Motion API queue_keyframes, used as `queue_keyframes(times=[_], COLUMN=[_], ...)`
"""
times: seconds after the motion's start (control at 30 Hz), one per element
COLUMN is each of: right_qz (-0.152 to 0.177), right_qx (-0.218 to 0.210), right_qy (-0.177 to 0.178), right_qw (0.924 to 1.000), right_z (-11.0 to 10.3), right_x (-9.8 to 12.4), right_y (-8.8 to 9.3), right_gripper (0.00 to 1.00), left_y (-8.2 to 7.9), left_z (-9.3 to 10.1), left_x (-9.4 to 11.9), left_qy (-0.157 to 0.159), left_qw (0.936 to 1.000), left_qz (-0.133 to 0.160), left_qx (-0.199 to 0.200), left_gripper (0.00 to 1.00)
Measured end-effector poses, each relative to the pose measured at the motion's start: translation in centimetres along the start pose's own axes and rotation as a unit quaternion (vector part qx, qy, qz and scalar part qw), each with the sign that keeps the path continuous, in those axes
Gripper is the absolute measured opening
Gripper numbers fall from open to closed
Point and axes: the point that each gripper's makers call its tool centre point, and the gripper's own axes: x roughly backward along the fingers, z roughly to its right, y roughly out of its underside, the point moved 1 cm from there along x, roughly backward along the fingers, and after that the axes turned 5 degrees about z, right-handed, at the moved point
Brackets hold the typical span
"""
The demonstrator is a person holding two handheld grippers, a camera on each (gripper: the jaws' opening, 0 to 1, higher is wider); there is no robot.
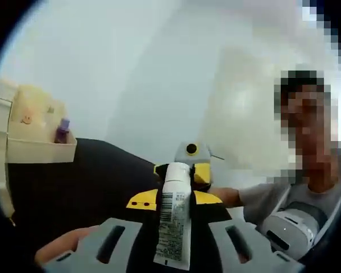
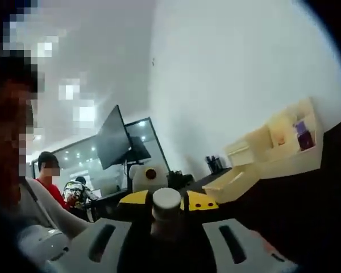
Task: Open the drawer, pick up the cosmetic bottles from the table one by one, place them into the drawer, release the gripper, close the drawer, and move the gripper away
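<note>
Left gripper (image 1: 171, 250): fingers clamped on a white tube-style cosmetic bottle (image 1: 174, 219), barcode label facing the camera, held upright above the dark surface (image 1: 91, 182). Cream drawer unit (image 1: 31, 133) sits off to the left with a drawer pulled open; a purple bottle (image 1: 62, 131) stands in it.

Right gripper (image 2: 166, 247): fingers gripping a dark bottle with a white cap (image 2: 166, 206), cap toward the lens. The same cream drawer unit (image 2: 273, 151) is right of centre, with its lower drawer open (image 2: 236, 182). A person in grey is close by.
</note>
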Motion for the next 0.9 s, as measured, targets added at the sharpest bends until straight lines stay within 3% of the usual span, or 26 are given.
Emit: queue_keyframes(times=[0.2,0.5,0.67,0.73,0.8,0.9], right_qz=[-0.01,-0.021,-0.027,-0.021,-0.01,0.01], right_qx=[-0.001,-0.007,0.0,0.007,0.02,0.017], right_qy=[-0.005,0.02,0.047,0.06,0.088,0.116], right_qw=[0.9999,0.9996,0.9985,0.998,0.9959,0.993], right_z=[-0.3,0.3,0.9,1.0,1.6,2.3], right_x=[-0.2,-0.2,-0.2,-0.1,0.0,0.3], right_y=[0.5,0.6,0.3,-0.1,-0.8,-1.4], right_gripper=[0.2,0.16,0.16,0.16,0.16,0.16], left_y=[0.2,0.6,1.0,1.2,0.8,0.0], left_z=[0.0,-0.2,-0.9,-1.0,-1.5,-2.4], left_x=[-0.3,-0.7,-1.0,-1.3,-1.5,-1.7], left_qy=[0.006,-0.006,-0.044,-0.059,-0.096,-0.159], left_qw=[0.9999,0.9999,0.9971,0.9939,0.9871,0.9672], left_qz=[-0.003,-0.016,-0.025,-0.035,-0.031,-0.027], left_qx=[0.014,-0.003,-0.057,-0.086,-0.124,-0.197], left_gripper=[0.17,0.17,0.2,0.25,0.3,0.33])
